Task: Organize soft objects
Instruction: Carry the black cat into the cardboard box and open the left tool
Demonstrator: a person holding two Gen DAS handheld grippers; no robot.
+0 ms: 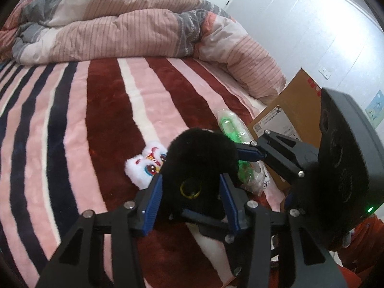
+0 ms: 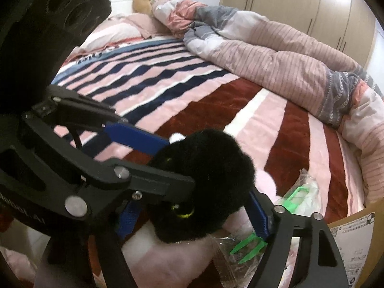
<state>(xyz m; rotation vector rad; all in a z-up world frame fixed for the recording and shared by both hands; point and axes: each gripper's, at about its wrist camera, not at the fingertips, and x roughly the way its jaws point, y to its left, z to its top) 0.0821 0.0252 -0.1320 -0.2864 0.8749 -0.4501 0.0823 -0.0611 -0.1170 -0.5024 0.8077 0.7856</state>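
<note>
A black plush toy (image 1: pixel 199 165) with yellow-ringed eyes sits low over the striped bed blanket (image 1: pixel 72 132). My left gripper (image 1: pixel 190 187) is closed around its lower part, blue pads pressing both sides. My right gripper (image 2: pixel 192 208) also holds the same black plush (image 2: pixel 206 175) from the other side; it shows in the left wrist view (image 1: pixel 249 152) reaching in from the right. A small white lion-face plush (image 1: pixel 146 165) lies on the blanket just left of the black toy.
A clear plastic bag with green plastic parts (image 1: pixel 236 144) (image 2: pixel 295 199) lies near the bed's edge. A cardboard box (image 1: pixel 288 117) stands beside the bed. A rumpled pink-grey duvet (image 1: pixel 120 24) lies along the far side. An orange plush (image 2: pixel 144 0) is at the headboard.
</note>
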